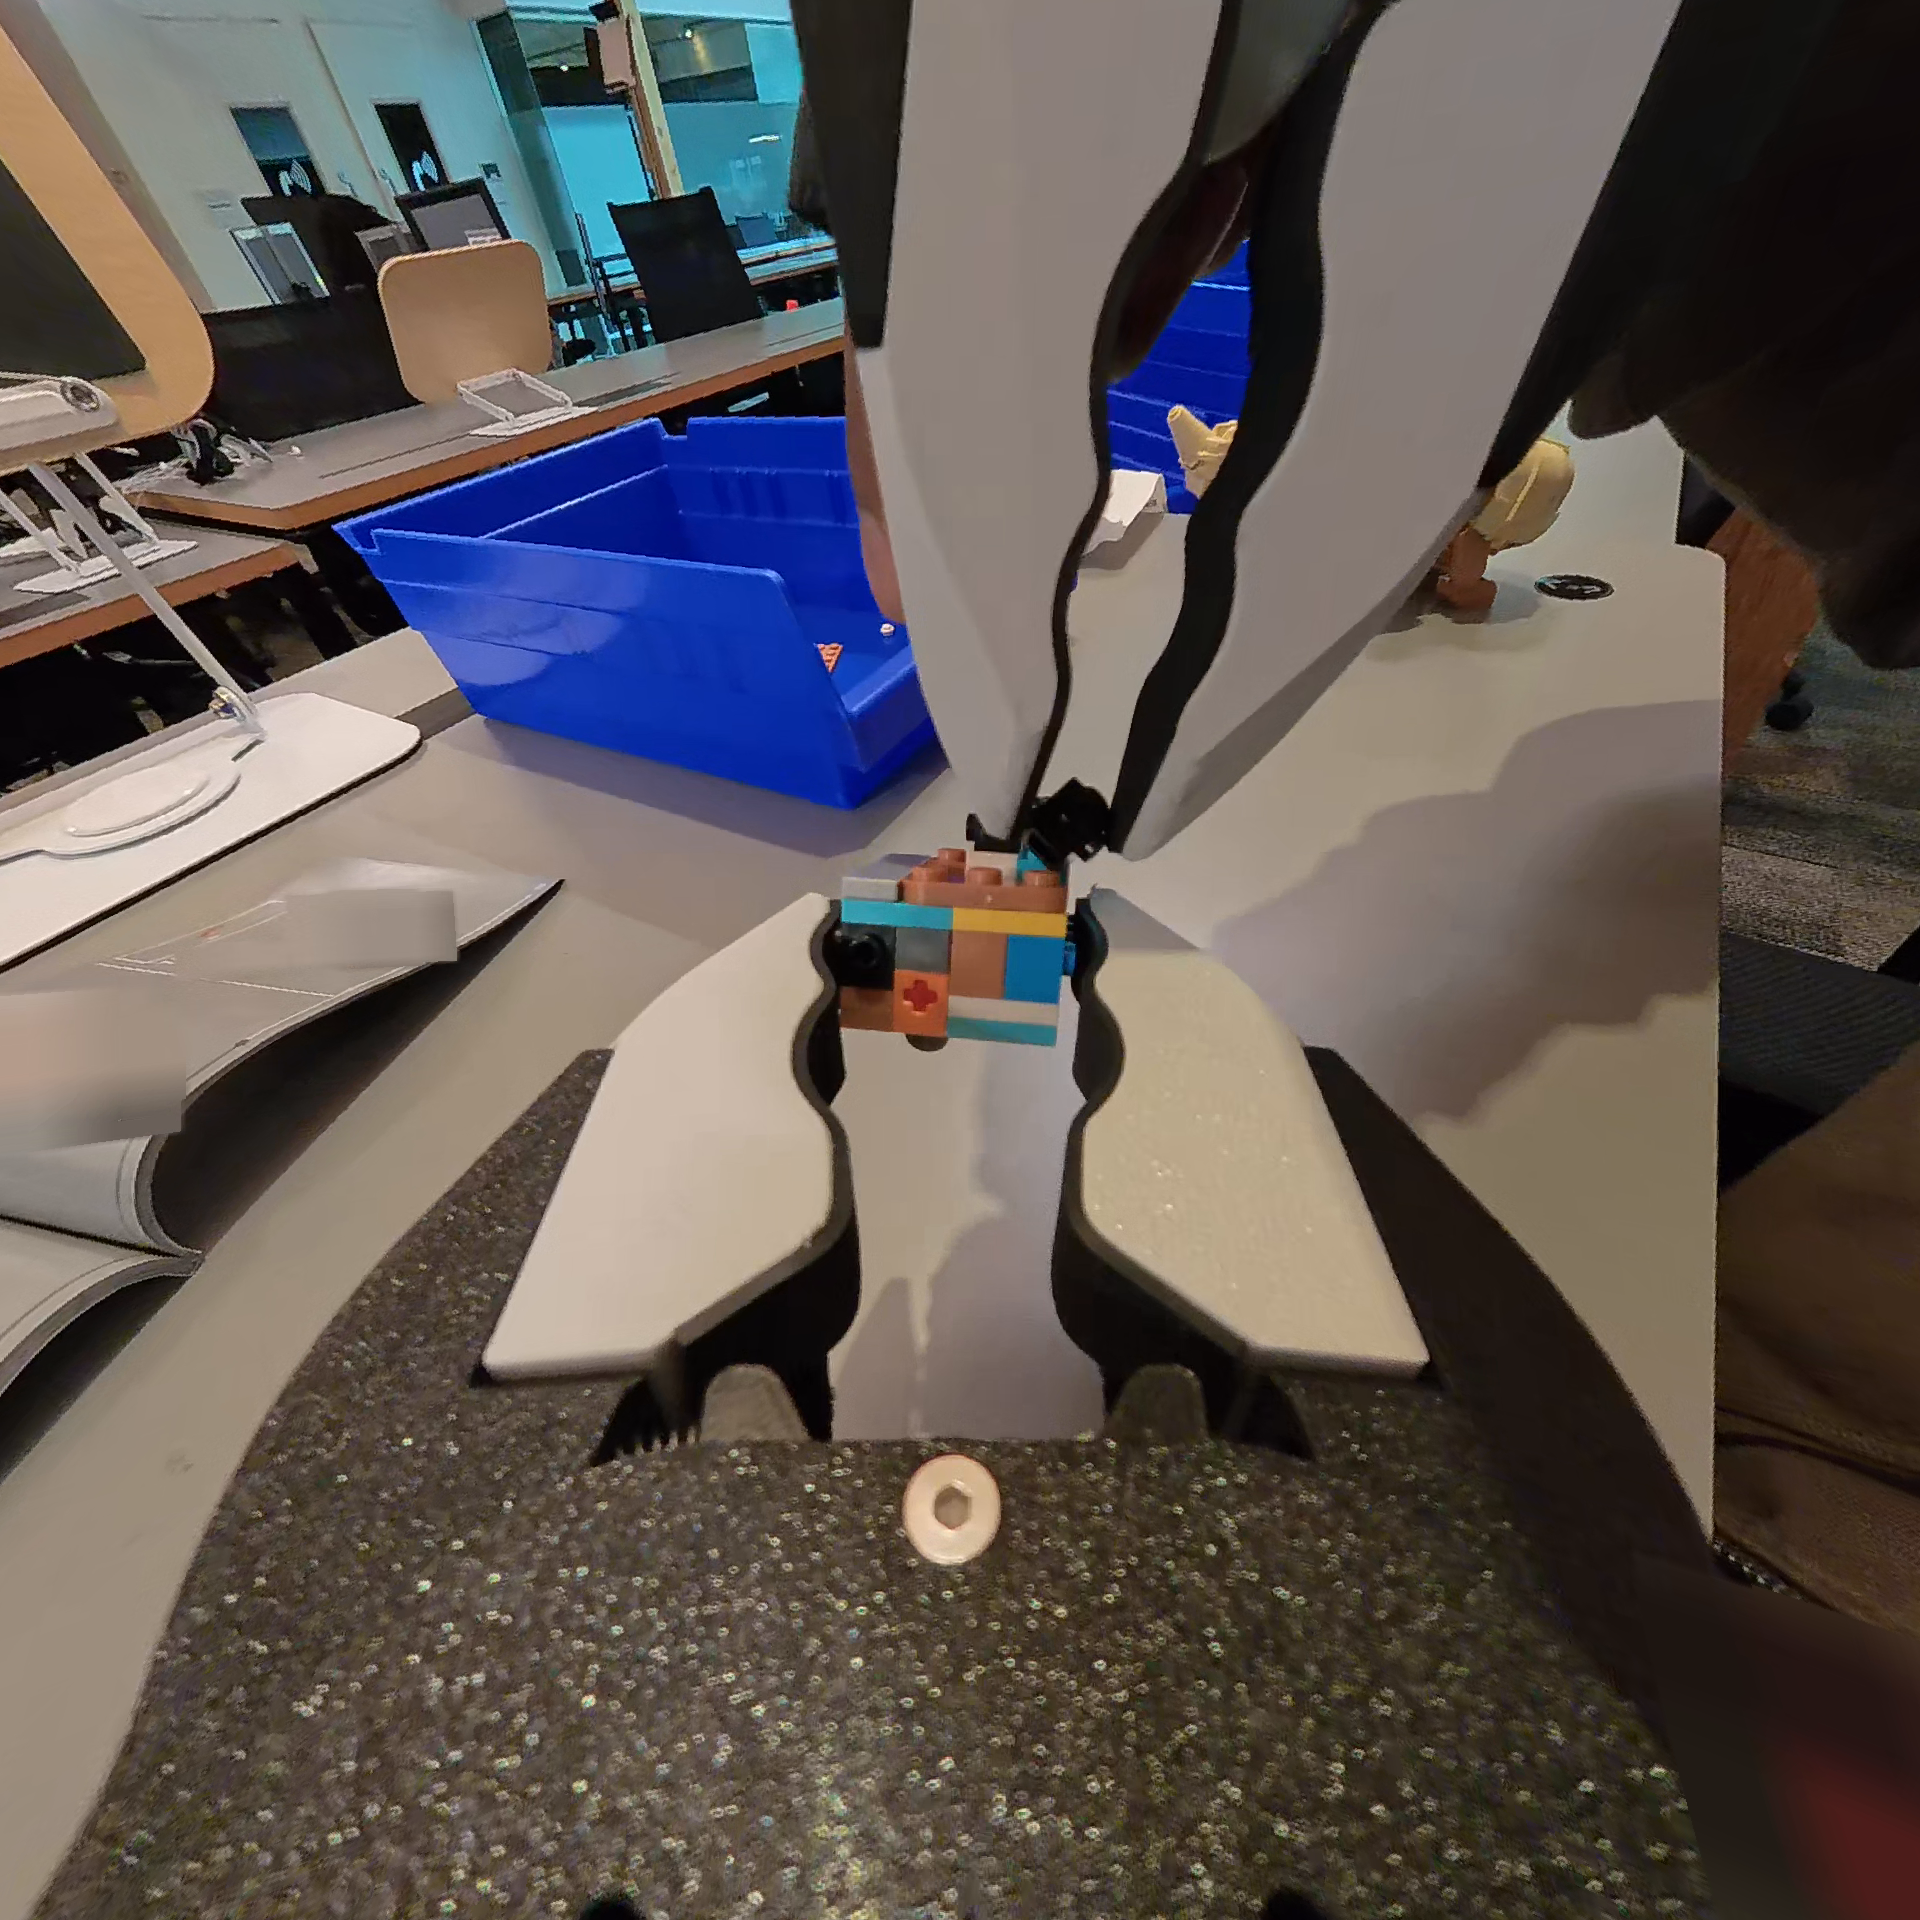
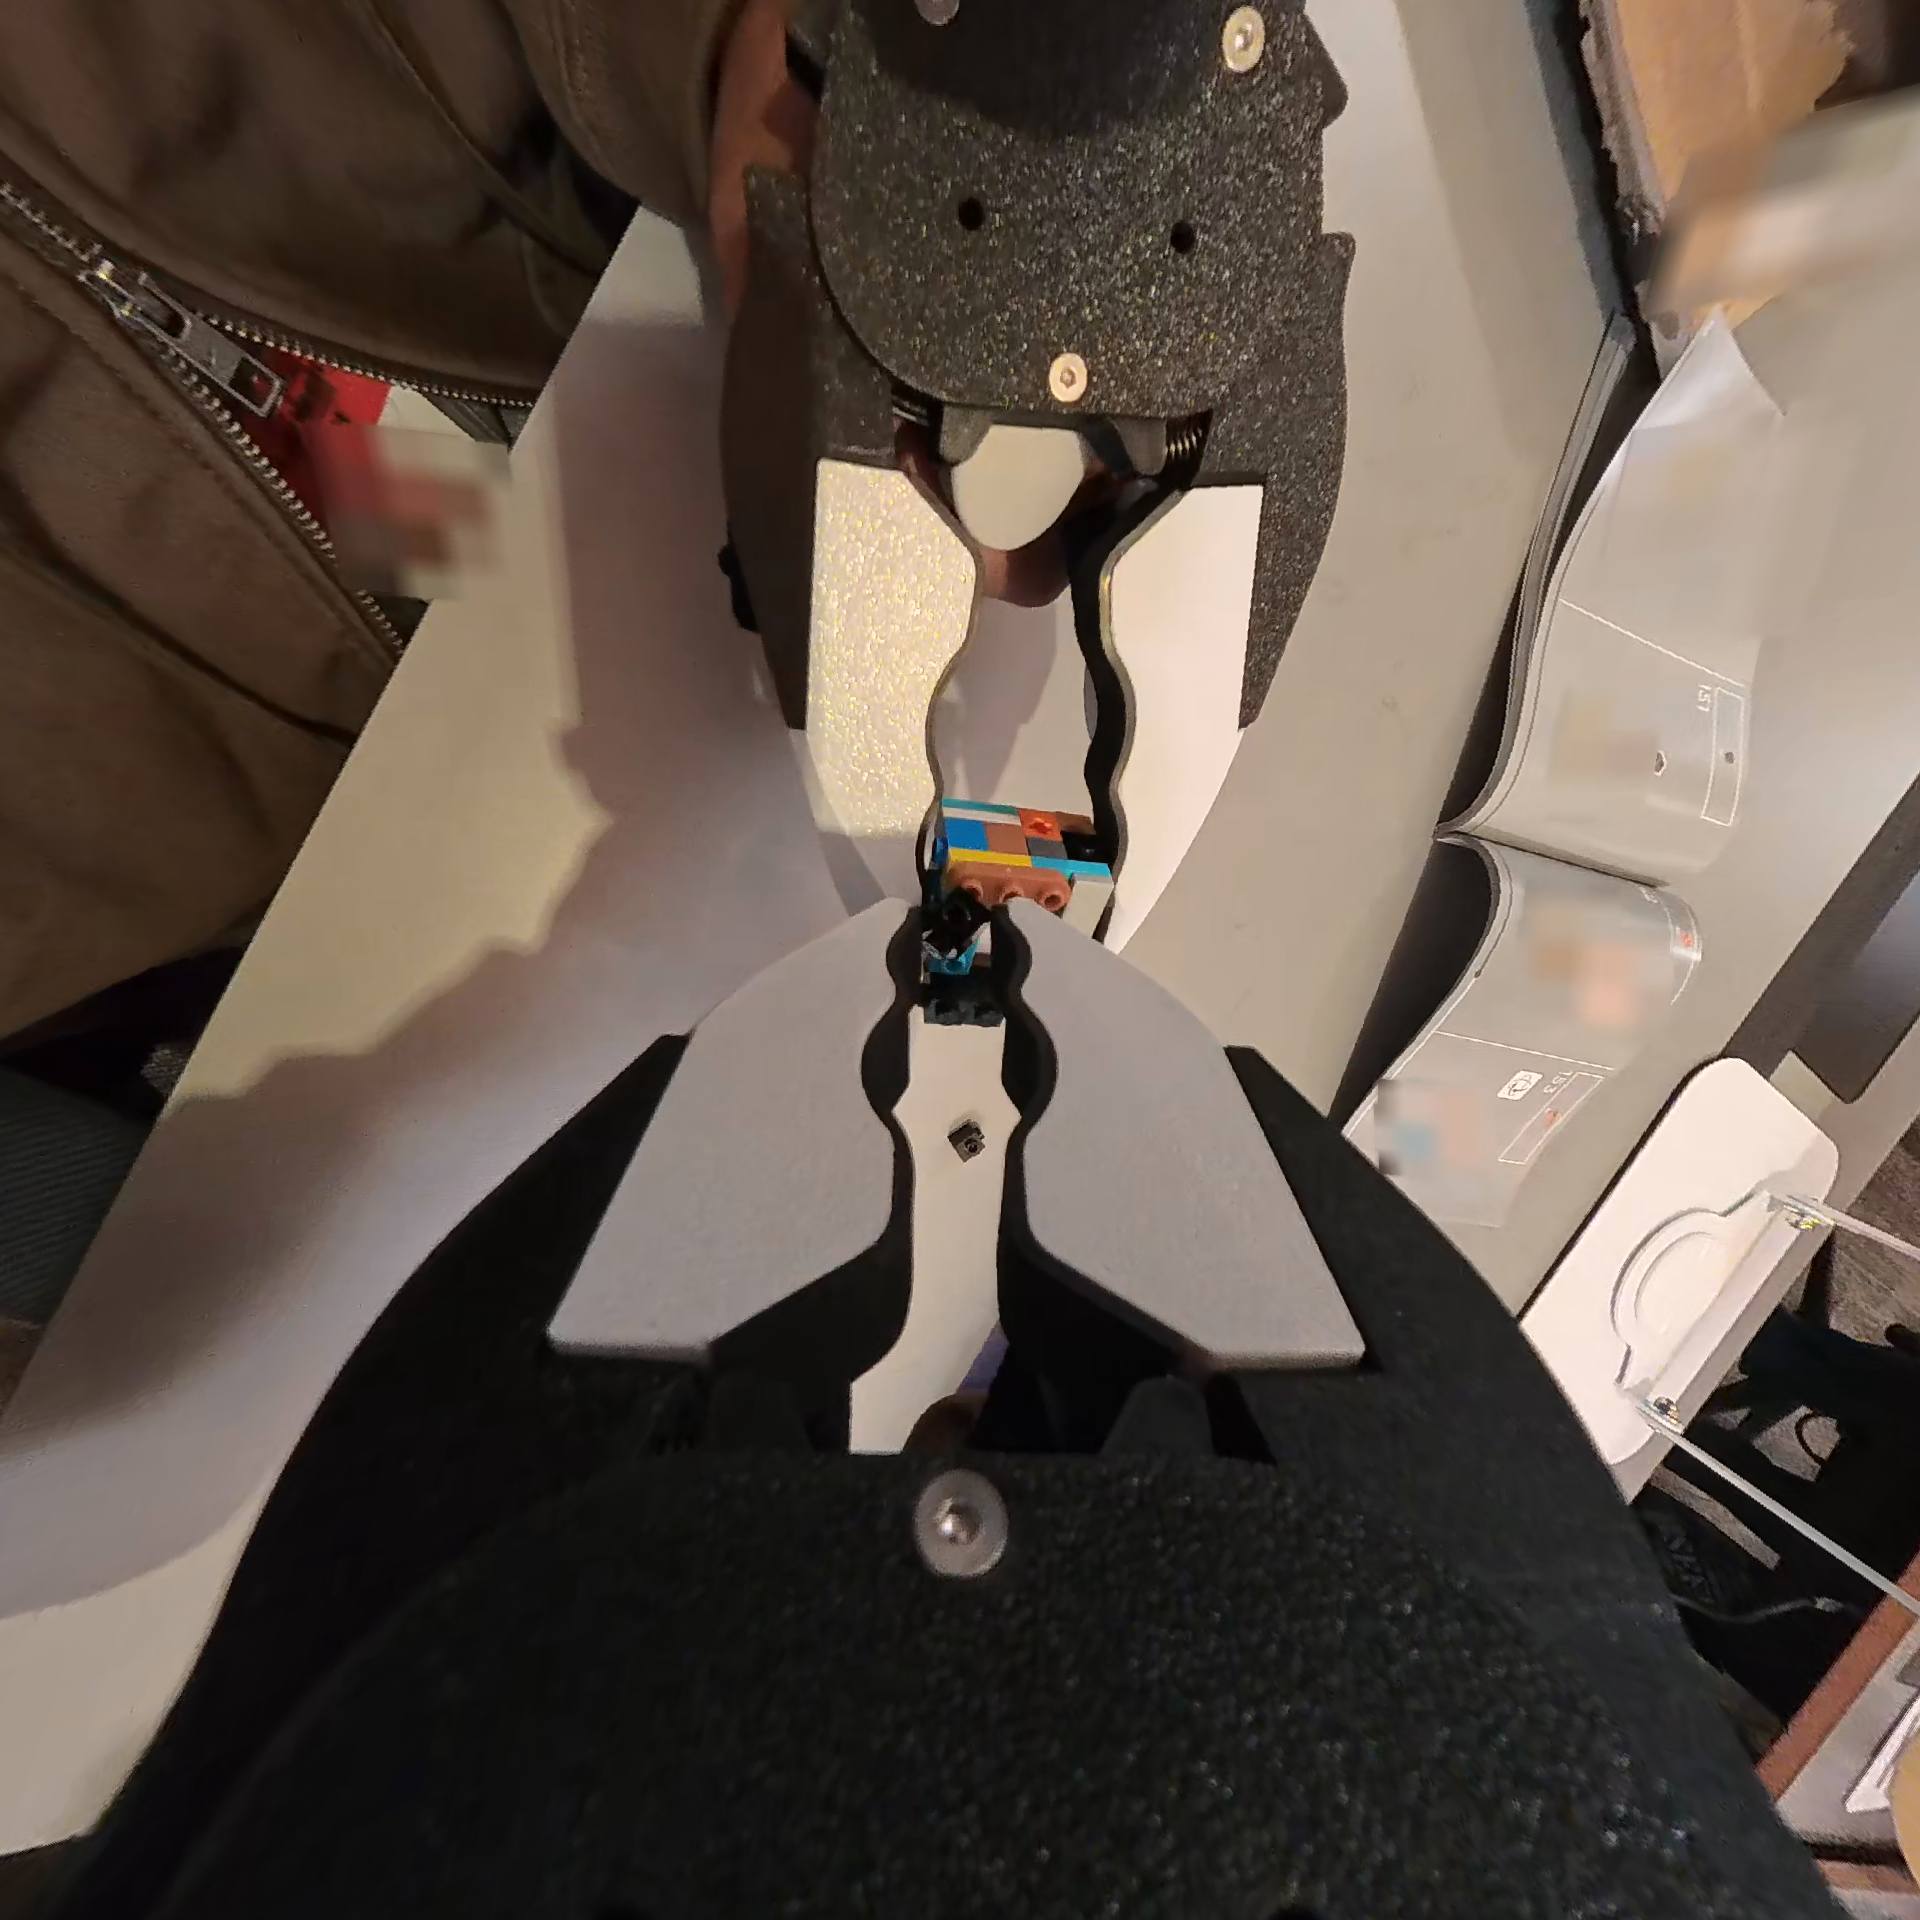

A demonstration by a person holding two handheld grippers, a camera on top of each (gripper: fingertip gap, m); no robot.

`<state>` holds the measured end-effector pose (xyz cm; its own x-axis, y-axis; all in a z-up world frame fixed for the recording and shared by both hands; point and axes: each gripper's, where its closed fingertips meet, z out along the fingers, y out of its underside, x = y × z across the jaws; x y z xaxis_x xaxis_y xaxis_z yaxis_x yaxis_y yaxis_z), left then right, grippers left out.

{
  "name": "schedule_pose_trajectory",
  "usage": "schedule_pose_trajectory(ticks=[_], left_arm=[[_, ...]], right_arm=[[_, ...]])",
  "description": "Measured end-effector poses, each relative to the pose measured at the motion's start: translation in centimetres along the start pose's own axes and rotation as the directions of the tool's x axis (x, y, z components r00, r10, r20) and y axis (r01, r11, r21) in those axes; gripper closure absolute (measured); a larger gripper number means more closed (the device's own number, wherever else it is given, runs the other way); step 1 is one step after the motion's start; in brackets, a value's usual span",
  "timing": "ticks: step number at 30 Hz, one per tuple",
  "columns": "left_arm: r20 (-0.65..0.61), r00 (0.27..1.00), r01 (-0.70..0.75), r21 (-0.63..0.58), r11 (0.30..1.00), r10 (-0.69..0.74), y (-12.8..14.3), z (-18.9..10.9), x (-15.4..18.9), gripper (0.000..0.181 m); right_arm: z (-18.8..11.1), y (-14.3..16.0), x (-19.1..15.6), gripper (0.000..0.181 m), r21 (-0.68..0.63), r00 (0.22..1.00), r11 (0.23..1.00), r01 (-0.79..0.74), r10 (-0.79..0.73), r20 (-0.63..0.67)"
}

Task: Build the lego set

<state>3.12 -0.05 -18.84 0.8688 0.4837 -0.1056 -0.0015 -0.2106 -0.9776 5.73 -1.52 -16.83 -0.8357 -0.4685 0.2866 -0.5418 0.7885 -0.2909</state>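
The left gripper [image 1: 956, 966] clenches the brick block [image 1: 951, 961] above the surface [image 1: 623, 831]. The right gripper [image 2: 961, 961] pinches a small black piece [image 2: 948, 928] at the block's far edge — a fitting step. Next, probably: press it down squarely.

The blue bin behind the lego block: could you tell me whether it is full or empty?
Nearly empty. In the left wrist view the blue bin shows a bare floor with only two small pieces near its front; the rest is hidden behind the right gripper.
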Motion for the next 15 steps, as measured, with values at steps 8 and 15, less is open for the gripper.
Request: schedule_pose_trajectory(ticks=[8,15], left_arm=[[-0.007,1.0,-0.002,-0.007,1.0,0.002,0.08,0.07,0.14,0.14],[-0.01,1.0,0.002,-0.017,1.0,-0.002,0.25,0.12,0.18,0.14]], right_arm=[[0.06,0.04,-0.15,0.169,0.01,1.0,1.0,0.003,-0.003,0.005],[0.36,-0.16,-0.32,0.169,0.006,1.0,1.0,0.022,-0.022,0.012]])
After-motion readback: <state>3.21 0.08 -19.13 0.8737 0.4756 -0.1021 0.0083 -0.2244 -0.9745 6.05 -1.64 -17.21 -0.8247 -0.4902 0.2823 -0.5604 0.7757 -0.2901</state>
